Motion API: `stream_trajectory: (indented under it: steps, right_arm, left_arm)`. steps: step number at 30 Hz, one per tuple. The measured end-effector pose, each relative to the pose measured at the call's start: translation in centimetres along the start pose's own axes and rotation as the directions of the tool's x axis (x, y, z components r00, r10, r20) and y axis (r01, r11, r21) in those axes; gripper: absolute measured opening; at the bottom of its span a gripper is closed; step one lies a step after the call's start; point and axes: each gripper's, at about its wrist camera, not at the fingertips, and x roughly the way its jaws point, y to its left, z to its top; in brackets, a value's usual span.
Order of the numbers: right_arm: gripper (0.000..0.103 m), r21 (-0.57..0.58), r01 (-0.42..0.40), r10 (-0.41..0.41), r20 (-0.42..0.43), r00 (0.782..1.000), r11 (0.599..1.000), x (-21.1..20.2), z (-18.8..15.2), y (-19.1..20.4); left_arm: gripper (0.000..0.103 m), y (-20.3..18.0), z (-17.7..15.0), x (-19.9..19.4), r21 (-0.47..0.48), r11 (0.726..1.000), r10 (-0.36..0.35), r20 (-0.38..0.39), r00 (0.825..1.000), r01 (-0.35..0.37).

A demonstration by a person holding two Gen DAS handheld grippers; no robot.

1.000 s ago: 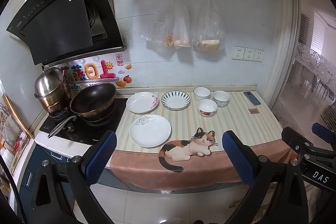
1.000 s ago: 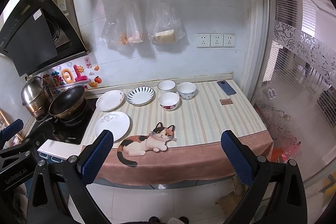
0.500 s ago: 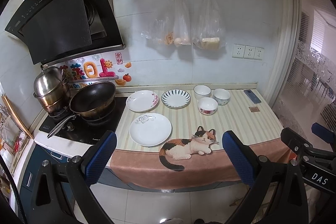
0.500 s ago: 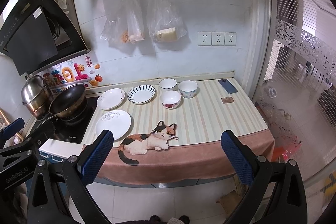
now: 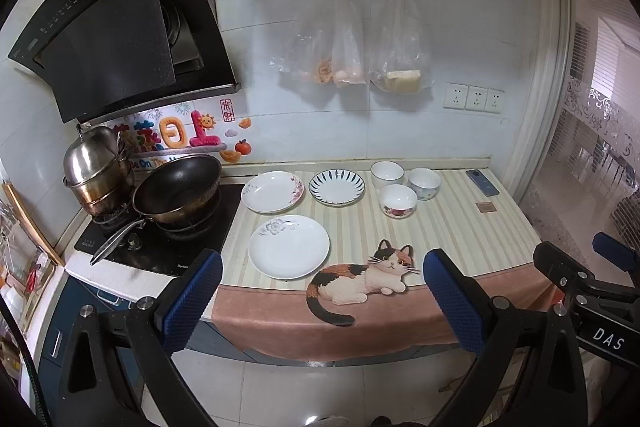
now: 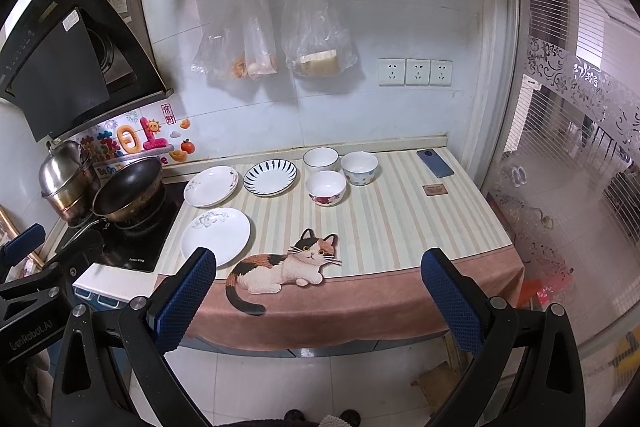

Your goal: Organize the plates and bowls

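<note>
Both hand-held grippers hang back off the near edge of the surface [image 5: 460, 227], nothing in either one. The left hand-held gripper [image 5: 322, 281] has its blue-padded fingers spread wide, and the right hand-held gripper [image 6: 320, 283] is spread just as wide, empty too.

All the dishes sit on the striped cloth with the calico cat print [image 5: 360, 281] at the near edge. Three plates are on the left half: a big white plate [image 5: 289, 246] nearest, with a grey flower on its far rim, close to the stove [image 5: 160, 239]. Behind it is a pink-flowered plate [image 5: 272, 191], and just right of that a blue-striped plate [image 5: 337, 186]. None of the plates seem to touch each other.

The three bowls cluster right of the striped plate: a plain white bowl [image 5: 387, 173] at the far left of the group, a blue-dotted bowl [image 5: 424, 183] to its right, and a red-flowered bowl [image 5: 398, 200] nearer, in front of the two. They're packed tight, maybe touching, hard to say.

Further right there's a phone [image 6: 435, 163] lying flat and a small brown square [image 6: 434, 190] nearer than it. A wok [image 5: 176, 189] and a steel pot [image 5: 98, 167] are on the stove at the left, and plastic bags [image 5: 352, 43] hang on the wall above.
</note>
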Motion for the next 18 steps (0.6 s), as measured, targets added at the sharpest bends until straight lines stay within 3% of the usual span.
stream_trajectory:
  steps: [13, 16, 18]
  right_arm:
    - [0.103, 0.051, 0.001, -0.001, -0.005, 1.000, 0.999, 2.0, 0.7, 1.8]
    - [0.103, 0.059, -0.028, 0.027, 0.008, 1.000, 0.998, 4.5, 0.4, 2.6]
    - [0.103, 0.055, -0.028, 0.030, -0.030, 0.999, 0.998, 7.1, 0.1, 3.3]
  left_arm:
    - [0.103, 2.3, 0.4, 2.0, 0.013, 1.000, -0.016, 0.007, 1.000, 0.016]
    - [0.103, 4.2, 0.6, 4.7, 0.004, 1.000, 0.022, 0.015, 1.000, -0.022]
    - [0.103, 5.7, 0.3, 7.2, -0.002, 0.998, 0.063, 0.005, 0.998, -0.063]
